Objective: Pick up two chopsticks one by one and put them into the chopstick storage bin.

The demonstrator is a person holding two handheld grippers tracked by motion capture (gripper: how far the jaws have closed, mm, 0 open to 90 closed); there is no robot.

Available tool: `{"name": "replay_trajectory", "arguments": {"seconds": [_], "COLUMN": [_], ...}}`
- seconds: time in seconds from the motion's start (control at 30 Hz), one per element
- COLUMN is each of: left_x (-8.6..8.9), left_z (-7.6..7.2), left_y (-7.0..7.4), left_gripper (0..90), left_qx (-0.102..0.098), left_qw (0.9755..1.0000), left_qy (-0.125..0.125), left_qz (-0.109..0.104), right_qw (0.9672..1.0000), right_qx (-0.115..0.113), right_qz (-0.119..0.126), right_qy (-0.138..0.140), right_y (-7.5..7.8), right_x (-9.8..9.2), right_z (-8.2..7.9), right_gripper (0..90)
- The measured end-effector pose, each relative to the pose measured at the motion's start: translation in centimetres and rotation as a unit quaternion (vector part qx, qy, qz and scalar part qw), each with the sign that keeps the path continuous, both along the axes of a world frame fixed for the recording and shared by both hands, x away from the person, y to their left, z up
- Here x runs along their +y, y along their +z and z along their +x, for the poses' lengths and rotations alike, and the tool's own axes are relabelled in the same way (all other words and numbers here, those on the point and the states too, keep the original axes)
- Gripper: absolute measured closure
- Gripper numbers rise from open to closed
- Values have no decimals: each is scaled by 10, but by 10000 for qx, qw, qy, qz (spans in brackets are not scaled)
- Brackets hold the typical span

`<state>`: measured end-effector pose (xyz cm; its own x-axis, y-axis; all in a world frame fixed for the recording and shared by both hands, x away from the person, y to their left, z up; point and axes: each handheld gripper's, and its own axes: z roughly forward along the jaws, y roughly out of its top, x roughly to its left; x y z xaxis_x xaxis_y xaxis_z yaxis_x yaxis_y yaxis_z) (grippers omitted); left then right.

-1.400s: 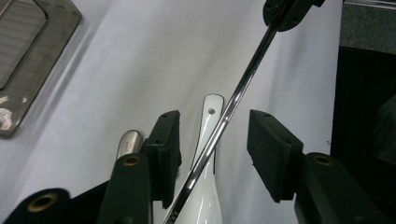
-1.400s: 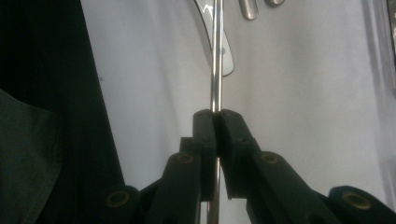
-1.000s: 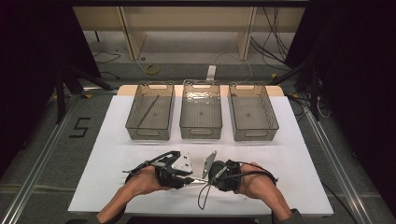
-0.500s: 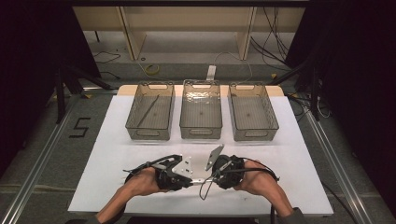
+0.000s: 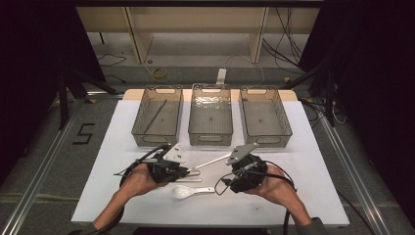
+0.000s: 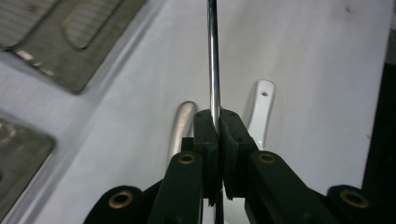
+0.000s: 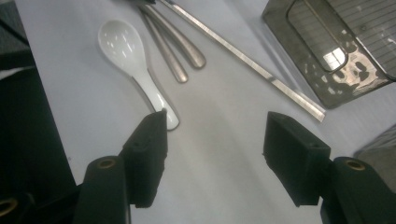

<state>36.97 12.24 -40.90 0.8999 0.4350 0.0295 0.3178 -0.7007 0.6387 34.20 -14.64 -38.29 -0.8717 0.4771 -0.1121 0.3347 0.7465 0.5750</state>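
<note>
White ceramic marks the spoon (image 5: 188, 190), taken here as landmark, lying on the table (image 5: 313, 196) nearest the person. Just left of it, the left gripper (image 6: 215, 133) has been closed on a thin steel rod (image 6: 213, 56), which half a second ago still lay loose. To the spoon's right, the right gripper (image 7: 212, 140) is held with jaws wide and nothing between them. Beyond the spoon, two metal handles (image 7: 182, 51) are left on the sheet; farther still stand three bins (image 5: 210, 117). A lift toward a bin is judged likely next.
</note>
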Motion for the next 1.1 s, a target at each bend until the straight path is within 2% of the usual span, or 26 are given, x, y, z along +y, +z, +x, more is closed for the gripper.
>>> {"name": "replay_trajectory", "arguments": {"seconds": [0.1,0.27,0.47,0.57,0.6,0.63,0.8,1.0,1.1], "left_x": [11,33,60,71,74,77,86,89,88], "left_z": [8,25,47,62,65,71,93,119,130], "left_y": [2,5,12,16,17,18,20,21,21], "left_gripper": [857,857,857,857,857,857,857,857,857], "left_qx": [27,94,55,32,23,24,-8,-18,-36], "left_qw": [9992,9947,9855,9785,9773,9746,9667,9596,9575], "left_qy": [374,978,1612,1947,2006,2118,2450,2716,2796], "left_qz": [-171,-300,-536,-677,-688,-726,-738,-734,-704], "right_qw": [9998,9998,9997,9996,9995,9995,9995,9995,9994], "right_qx": [-41,-28,4,-47,-39,-50,-5,10,-10], "right_qz": [174,180,244,290,302,307,329,301,355], "right_qy": [-102,-72,-42,-54,-63,-79,-35,-23,-28], "right_y": [-6,-20,-26,-28,-29,-30,-33,-35,-35], "right_x": [-1,5,8,8,8,9,10,10,11], "right_z": [0,3,2,1,1,1,0,-1,-2], "right_gripper": [382,365,357,349,346,346,345,341,339]}}
